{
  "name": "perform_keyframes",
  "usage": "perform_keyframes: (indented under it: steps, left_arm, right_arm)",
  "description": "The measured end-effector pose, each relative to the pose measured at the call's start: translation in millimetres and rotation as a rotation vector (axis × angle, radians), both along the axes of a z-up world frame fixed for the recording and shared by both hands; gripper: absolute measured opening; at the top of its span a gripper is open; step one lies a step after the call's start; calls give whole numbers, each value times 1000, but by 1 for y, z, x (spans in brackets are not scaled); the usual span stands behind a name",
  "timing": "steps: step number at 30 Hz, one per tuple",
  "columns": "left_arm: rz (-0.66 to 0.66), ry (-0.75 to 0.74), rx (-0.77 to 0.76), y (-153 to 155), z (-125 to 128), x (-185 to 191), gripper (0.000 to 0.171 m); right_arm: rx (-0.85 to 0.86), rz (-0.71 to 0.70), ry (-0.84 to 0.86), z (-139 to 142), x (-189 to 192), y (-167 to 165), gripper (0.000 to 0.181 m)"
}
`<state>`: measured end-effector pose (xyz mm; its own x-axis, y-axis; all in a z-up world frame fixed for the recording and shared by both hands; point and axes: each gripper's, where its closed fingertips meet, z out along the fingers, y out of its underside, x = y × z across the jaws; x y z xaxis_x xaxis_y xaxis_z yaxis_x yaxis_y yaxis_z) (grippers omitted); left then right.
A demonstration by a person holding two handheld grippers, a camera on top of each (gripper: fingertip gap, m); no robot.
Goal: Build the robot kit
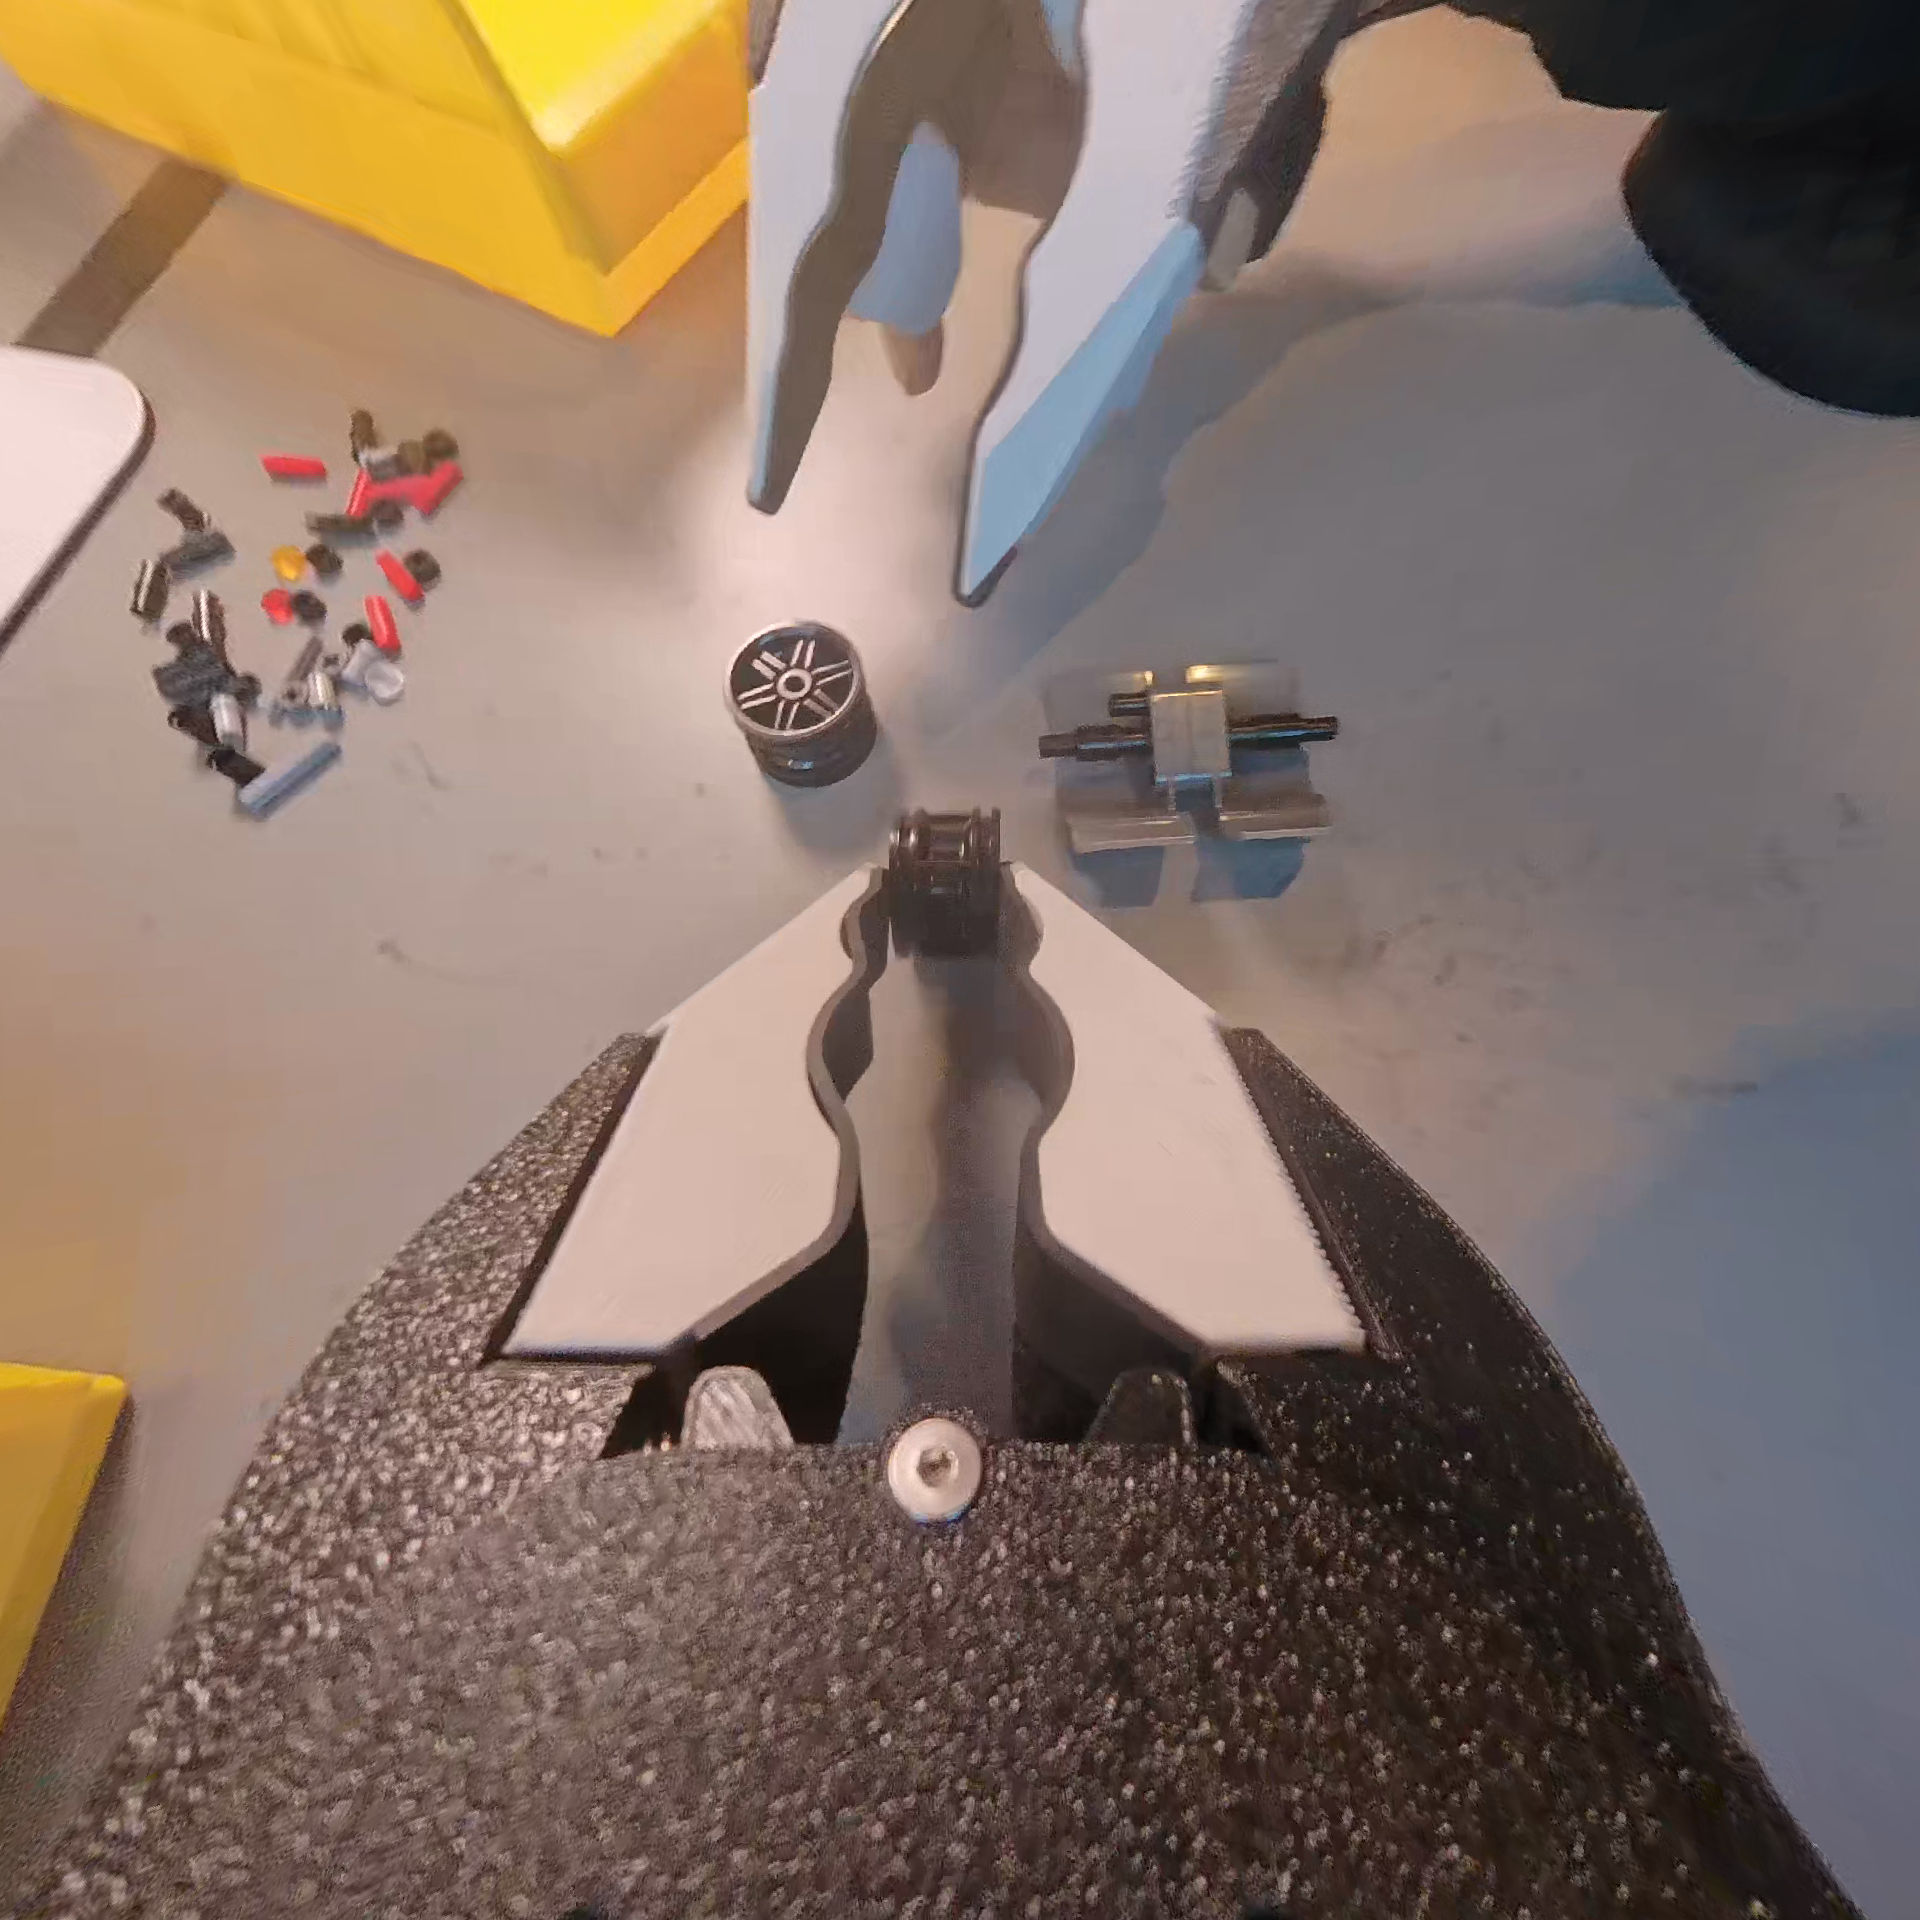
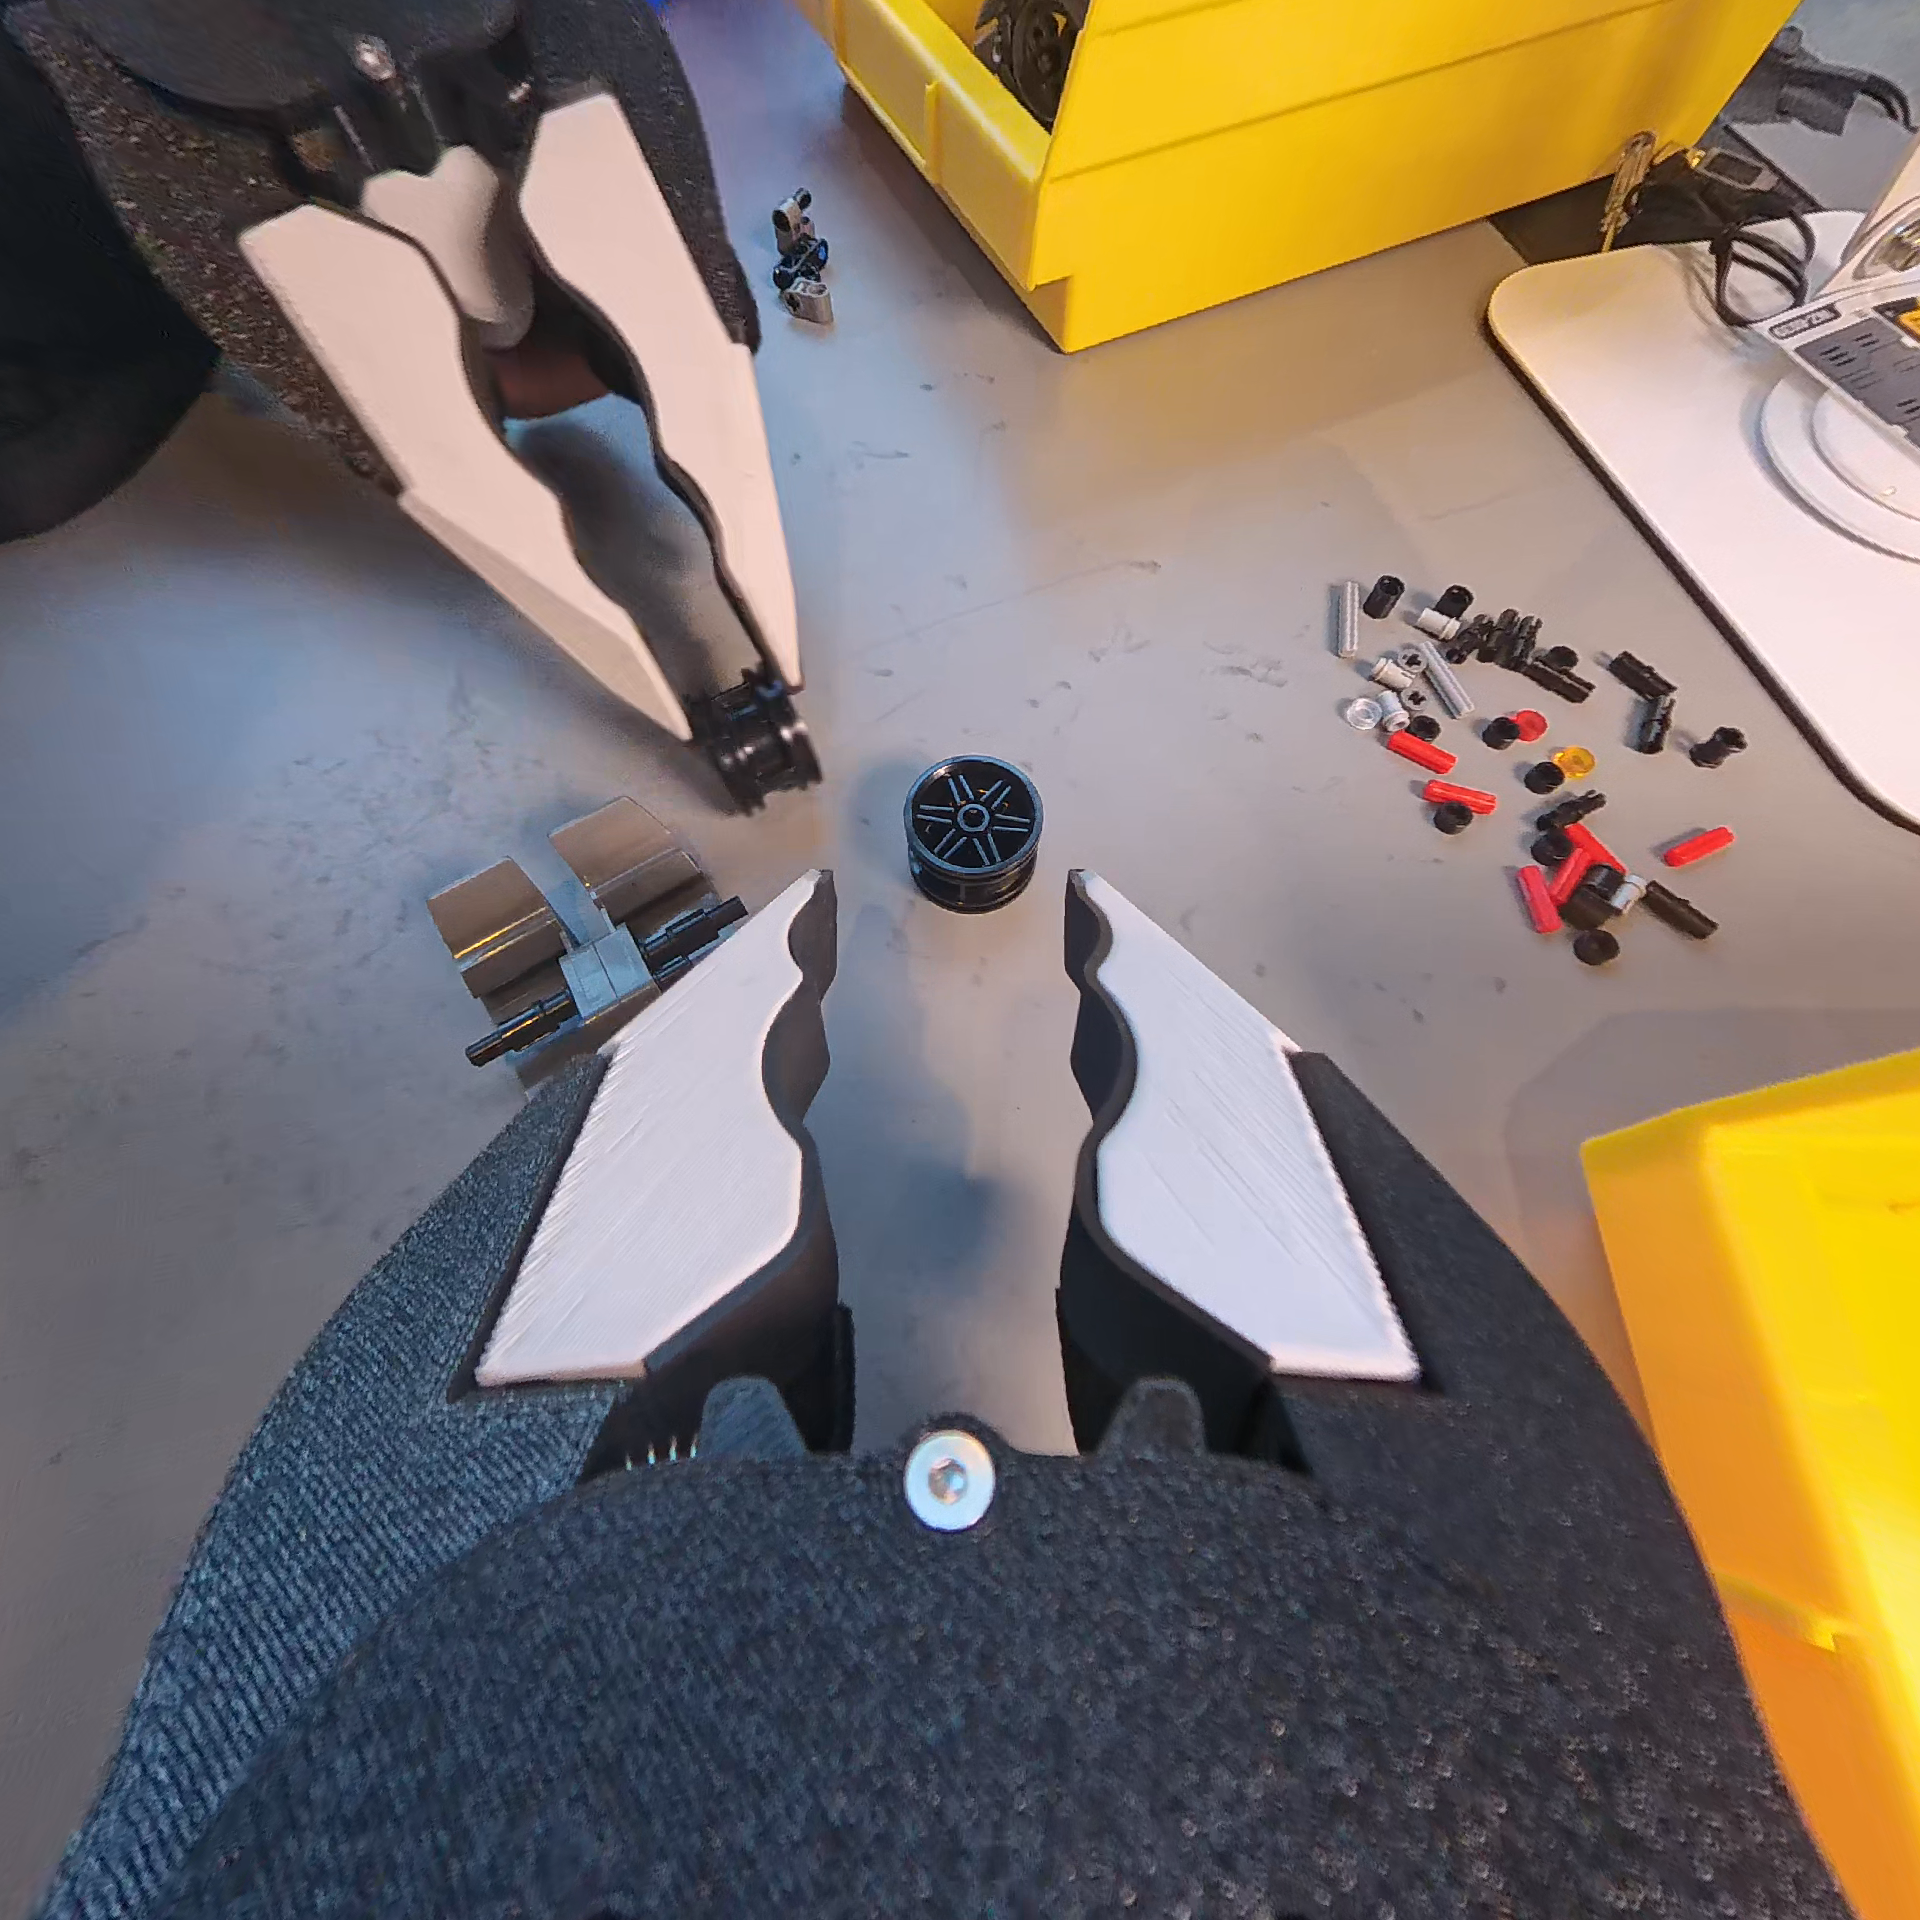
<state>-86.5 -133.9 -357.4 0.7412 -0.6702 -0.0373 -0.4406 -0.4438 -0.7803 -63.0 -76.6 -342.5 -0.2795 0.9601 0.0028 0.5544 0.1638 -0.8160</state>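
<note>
The left gripper (image 1: 948,883), with pale grey fingers set in a speckled black body, is clamped on a small black plastic wheel hub (image 1: 948,878) pinched edge-on between its fingertips, close above a grey table top (image 1: 416,1039). From the right wrist view the same hub (image 2: 756,740) shows at the tips of that gripper (image 2: 750,717), which reaches in from the upper left. The right gripper (image 2: 951,883), with white fingers lined in black, stands open with a clear gap between its tips and holds nothing. Just beyond that gap a second black spoked wheel rim (image 2: 972,831) lies flat on the table, spokes facing up, apart from both fingertips; in the left wrist view this rim (image 1: 798,712) sits just ahead and to the left of the held hub. To the left of the right gripper's left finger rests a grey brick assembly with curved panels and a black axle through it (image 2: 582,935), the axle end partly hidden behind that finger. Farther right, a loose scatter of small black, red and grey pins and connectors (image 2: 1527,748) is spread over the table. Beyond it lies a white rounded board (image 2: 1662,416) at the right edge. A yellow plastic bin (image 2: 1299,156) stands at the far side, and another yellow bin (image 2: 1787,1403) sits near the right gripper's body. A few small black and grey pieces (image 2: 802,260) lie near the far bin.
</note>
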Motion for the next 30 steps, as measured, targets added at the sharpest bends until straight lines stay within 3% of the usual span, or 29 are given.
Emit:
perform_keyframes:
  steps: [8, 12, 18, 21, 25, 28, 30]
  left_arm:
    - [259, -491, -362, 22, 0, -22, 20]
    - [254, -651, -433, 21, 8, -19, 20]
    - [201, -850, -468, 19, 29, -10, 20]
    - [181, -882, -472, 16, 34, -8, 20]
    - [156, -918, -455, 15, 39, -7, 20]
    - [125, -790, -343, 13, 40, -8, 32]
    - [97, -624, -212, 10, 41, -11, 41]
  right_arm:
    - [17, 49, 38, 3, -5, -12, 42]
    - [41, 75, 96, 9, -16, -22, 40]
    - [280, 148, 168, 11, -37, -40, 47]
    - [340, 142, 199, 14, -40, -40, 34]
    - [280, 145, 217, 20, -38, -43, 33]
    - [188, 130, 190, 19, -36, -42, 33]
    - [121, 116, 166, 18, -32, -40, 33]
